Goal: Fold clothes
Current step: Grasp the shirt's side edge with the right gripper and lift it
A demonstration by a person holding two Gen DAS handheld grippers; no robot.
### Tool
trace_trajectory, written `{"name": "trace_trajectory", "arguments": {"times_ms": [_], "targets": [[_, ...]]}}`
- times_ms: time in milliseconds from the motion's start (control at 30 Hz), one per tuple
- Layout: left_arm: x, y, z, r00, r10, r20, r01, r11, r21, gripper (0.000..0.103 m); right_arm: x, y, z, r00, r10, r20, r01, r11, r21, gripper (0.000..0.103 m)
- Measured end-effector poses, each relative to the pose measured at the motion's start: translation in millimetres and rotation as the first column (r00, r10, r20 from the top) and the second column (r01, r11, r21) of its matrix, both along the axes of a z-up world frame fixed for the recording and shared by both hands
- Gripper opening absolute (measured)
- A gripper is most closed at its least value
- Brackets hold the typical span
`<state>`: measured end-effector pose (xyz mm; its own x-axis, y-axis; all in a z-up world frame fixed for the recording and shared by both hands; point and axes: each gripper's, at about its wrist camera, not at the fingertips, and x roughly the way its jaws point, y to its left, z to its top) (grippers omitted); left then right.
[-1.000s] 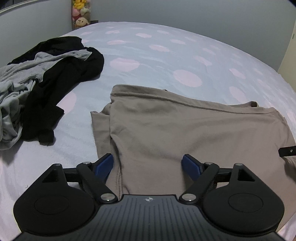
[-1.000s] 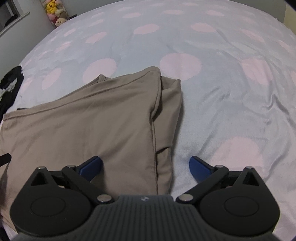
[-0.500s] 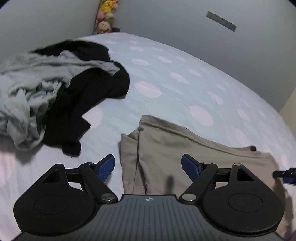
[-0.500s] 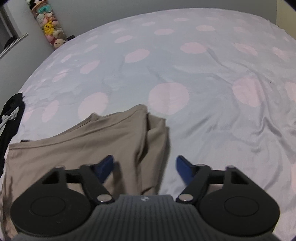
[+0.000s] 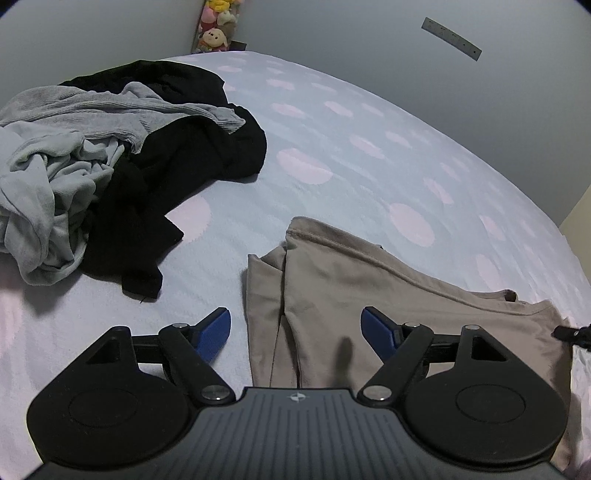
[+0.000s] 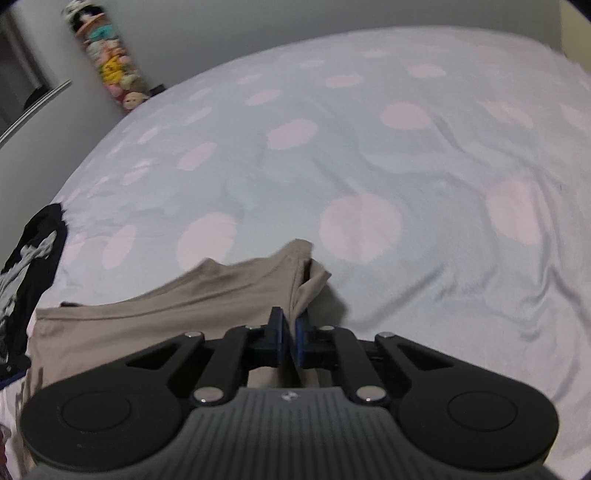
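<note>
A tan garment [image 5: 369, 280] lies partly folded on the bed, its sleeve tucked along the near left edge. My left gripper [image 5: 295, 328] is open and empty, with the garment's left edge between its blue fingertips [image 5: 216, 328]. In the right wrist view the same tan garment [image 6: 166, 314] lies in front, and my right gripper [image 6: 290, 332] is shut on its right edge, the cloth pinched between the blue pads. The right gripper's tip [image 5: 570, 334] shows at the far right of the left wrist view.
A heap of grey clothes [image 5: 55, 166] and black clothes [image 5: 177, 166] lies on the bed at the left; it also shows in the right wrist view [image 6: 29, 258]. The bed sheet [image 6: 406, 166] is pale blue with pink dots. Plush toys [image 5: 216, 26] stand in the far corner.
Both grippers have drawn back toward the garment's near edge. The right gripper has closed on the garment's right edge. The left gripper stays open.
</note>
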<state>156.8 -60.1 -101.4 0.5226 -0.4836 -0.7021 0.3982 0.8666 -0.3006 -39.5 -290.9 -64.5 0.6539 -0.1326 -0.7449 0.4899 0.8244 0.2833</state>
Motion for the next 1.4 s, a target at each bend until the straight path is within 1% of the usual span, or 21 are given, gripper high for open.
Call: {"name": "trace_trajectory", "arguments": {"times_ms": [100, 233, 333, 433, 533, 567, 667, 700, 800, 933, 1067, 1267, 1333, 1400], "targets": [[-2, 0, 2, 1.0, -0.007, 0.005, 0.007, 1.0, -0.007, 0.073, 7, 22, 24, 0.998, 0.066, 0.02, -0.065, 0.998, -0.019, 0.008], [-5, 2, 7, 1.0, -0.016, 0.021, 0.016, 1.0, -0.018, 0.072, 23, 59, 54, 0.987, 0.154, 0.043, -0.153, 0.988, -0.02, 0.008], [-7, 5, 12, 0.999, -0.022, 0.04, 0.023, 0.999, -0.023, 0.071, 39, 85, 70, 0.98, 0.188, 0.063, -0.19, 0.982, 0.02, 0.008], [-8, 10, 19, 0.998, -0.02, 0.064, 0.022, 0.999, -0.028, 0.071, 59, 111, 81, 0.971, 0.219, 0.096, -0.227, 0.97, 0.082, 0.008], [-7, 17, 24, 0.997, -0.01, 0.082, 0.012, 0.999, -0.031, 0.07, 83, 139, 86, 0.961, 0.253, 0.111, -0.267, 0.953, 0.141, 0.008], [-6, 19, 25, 0.997, -0.006, 0.081, 0.008, 0.999, -0.035, 0.068, 91, 149, 85, 0.957, 0.266, 0.114, -0.281, 0.948, 0.151, 0.007], [-2, 28, 26, 0.998, 0.009, 0.069, -0.005, 0.999, -0.053, 0.061, 115, 178, 80, 0.949, 0.295, 0.115, -0.311, 0.936, 0.166, 0.007], [-1, 30, 25, 0.998, 0.015, 0.066, -0.012, 0.998, -0.056, 0.06, 122, 187, 76, 0.947, 0.302, 0.113, -0.318, 0.931, 0.179, 0.007], [2, 36, 24, 0.998, 0.035, 0.06, -0.031, 0.998, -0.06, 0.06, 142, 210, 60, 0.94, 0.328, 0.09, -0.339, 0.918, 0.203, 0.007], [5, 40, 24, 0.996, 0.055, 0.073, -0.053, 0.998, -0.034, 0.06, 166, 234, 35, 0.932, 0.36, 0.046, -0.362, 0.908, 0.209, 0.007], [9, 44, 21, 0.996, 0.071, 0.057, -0.07, 0.997, -0.023, 0.06, 183, 245, 12, 0.926, 0.377, 0.009, -0.368, 0.898, 0.239, 0.007], [10, 45, 16, 0.997, 0.077, 0.031, -0.076, 0.997, -0.015, 0.06, 196, 250, -17, 0.925, 0.378, -0.036, -0.357, 0.897, 0.261, 0.007], [10, 45, 16, 0.997, 0.075, 0.031, -0.075, 0.997, -0.011, 0.06, 196, 249, -21, 0.923, 0.383, -0.032, -0.361, 0.893, 0.268, 0.012], [10, 45, 16, 0.997, 0.074, 0.031, -0.074, 0.997, -0.008, 0.06, 193, 249, -17, 0.923, 0.385, -0.016, -0.367, 0.892, 0.262, 0.014]]}}
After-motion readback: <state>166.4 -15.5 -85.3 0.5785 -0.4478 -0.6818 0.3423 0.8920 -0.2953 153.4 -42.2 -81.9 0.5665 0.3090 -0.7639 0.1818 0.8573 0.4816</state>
